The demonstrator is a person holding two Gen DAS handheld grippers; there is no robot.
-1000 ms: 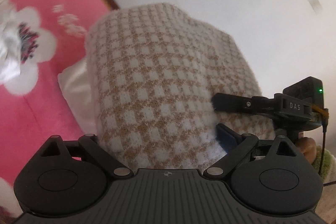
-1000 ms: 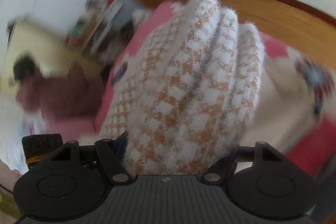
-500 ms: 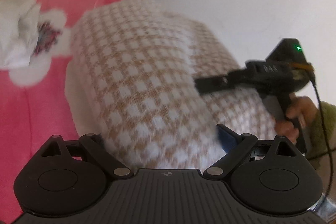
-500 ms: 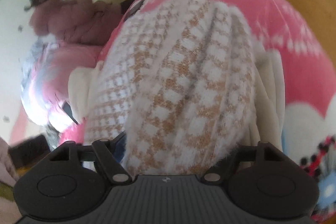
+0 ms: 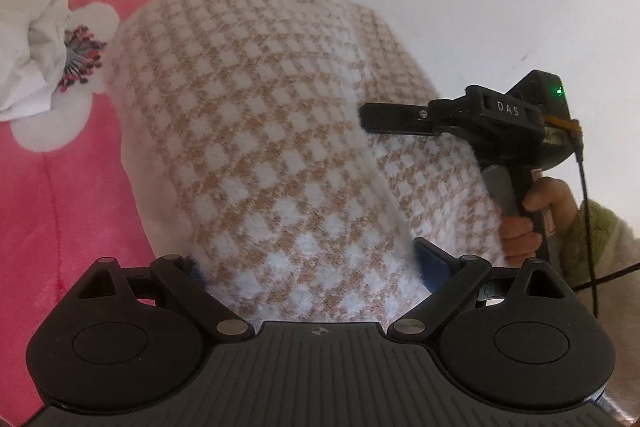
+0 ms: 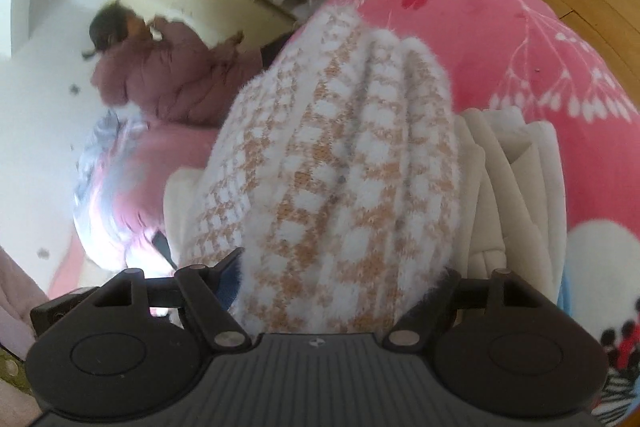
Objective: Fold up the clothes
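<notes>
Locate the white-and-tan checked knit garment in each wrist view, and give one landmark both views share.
Left wrist view: the checked knit garment fills the centre, running down between this gripper's jaws; the right gripper bites its right edge.
Right wrist view: the garment stands bunched in ridges at centre, rising from between the jaws.
Shared landmark: the pink floral blanket, at left in the left view, at upper right in the right view.

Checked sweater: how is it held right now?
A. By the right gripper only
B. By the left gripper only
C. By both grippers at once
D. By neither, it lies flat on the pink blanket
C: the checked sweater is bunched between the fingers of the left gripper, and the right gripper is also clamped on it.
</notes>
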